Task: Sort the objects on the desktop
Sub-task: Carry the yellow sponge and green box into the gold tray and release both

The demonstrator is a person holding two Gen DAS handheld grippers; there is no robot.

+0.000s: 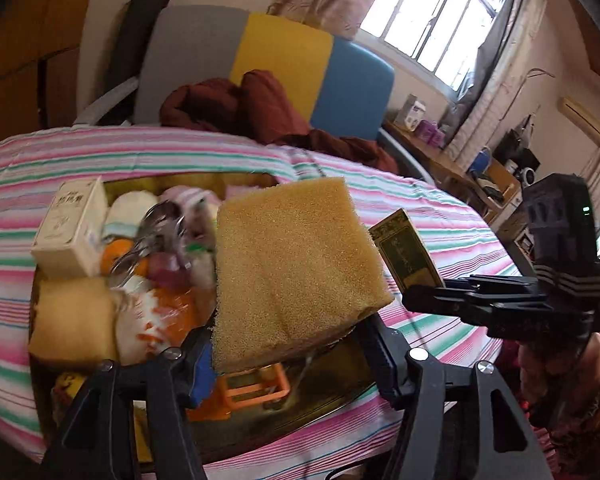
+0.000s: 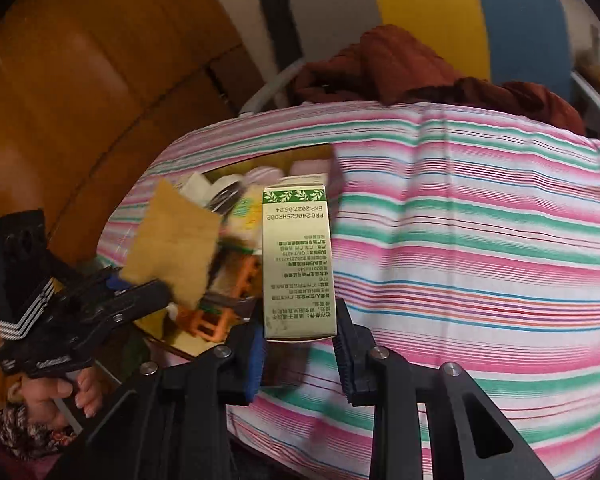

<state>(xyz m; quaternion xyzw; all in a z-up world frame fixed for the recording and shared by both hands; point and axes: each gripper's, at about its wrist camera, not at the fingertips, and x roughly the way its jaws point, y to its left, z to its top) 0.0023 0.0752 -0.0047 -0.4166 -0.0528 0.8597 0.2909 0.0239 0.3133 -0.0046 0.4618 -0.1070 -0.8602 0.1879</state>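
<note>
Over the striped cloth (image 1: 440, 216) that covered the worktop, we held both tools above a shallow tray (image 1: 332, 384) crowded with small things. Our left claw (image 1: 288, 364) was clamped on a yellow sponge (image 1: 296, 268); the block stood tilted between the two pads, its lower edge pressed between them, and it hung above the near right part of the tray without touching the clutter below. From the right wrist view the same sponge (image 2: 172, 244) showed at the left, above the tray's contents.

Our right claw (image 2: 300, 348) was closed tight on a slim carton (image 2: 296, 260) with a green leaf band at its far end and small printed text down its face. The carton pointed away from us, above the cloth at the tray's right edge. In the left wrist view it (image 1: 404, 256) appeared as a dark green and gold box, just to the right of the sponge and apart from it.

Inside the tray lay a cream box (image 1: 72, 228) at the far left, a second sponge (image 1: 76, 320) at the near left, an orange plastic basket (image 1: 252, 392) near the left claw, and some blurred white and orange packets (image 1: 156, 312) between them. We could not make out the items in the middle of the heap.

Beyond the worktop stood a chair (image 1: 280, 64) with grey, yellow and blue panels, with a dark red garment (image 1: 236, 104) draped on it. A window (image 1: 436, 12) was at the far right.
</note>
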